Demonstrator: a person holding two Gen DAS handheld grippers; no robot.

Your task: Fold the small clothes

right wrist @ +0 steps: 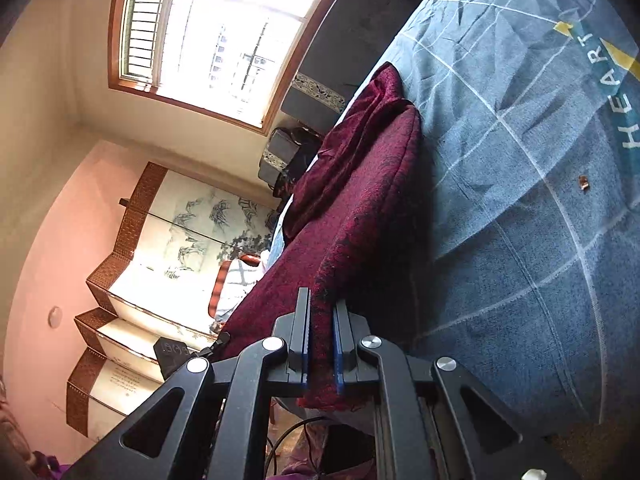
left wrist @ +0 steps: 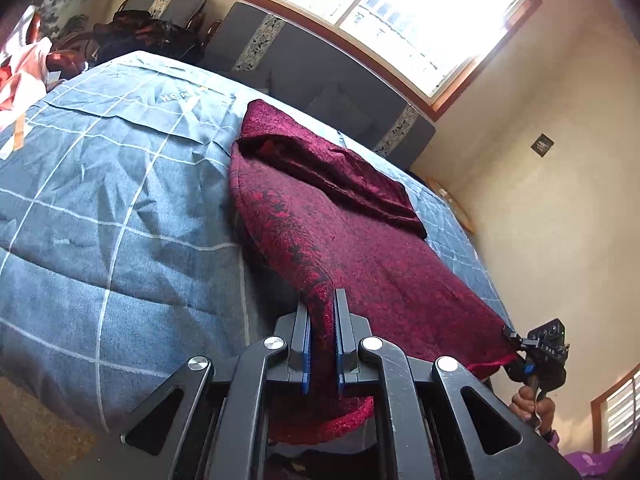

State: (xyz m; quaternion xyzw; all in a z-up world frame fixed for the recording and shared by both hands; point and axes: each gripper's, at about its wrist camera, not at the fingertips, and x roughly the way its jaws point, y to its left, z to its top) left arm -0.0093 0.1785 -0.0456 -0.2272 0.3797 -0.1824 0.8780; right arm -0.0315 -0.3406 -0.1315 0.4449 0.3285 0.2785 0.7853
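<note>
Both grippers pinch the near edge of a dark red garment (left wrist: 360, 240) on the blue checked bedspread (left wrist: 100, 200): left gripper (left wrist: 322, 320), right gripper (right wrist: 322, 320). Dark cushions (left wrist: 320, 76), probably, line the window wall.

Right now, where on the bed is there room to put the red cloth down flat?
The wide blue checked bedspread is bare between the dark red patterned cloth and the pink clothes pile at its far corner. The cloth side is crowded: bunched folds, and both claws gripping its near edge.
</note>
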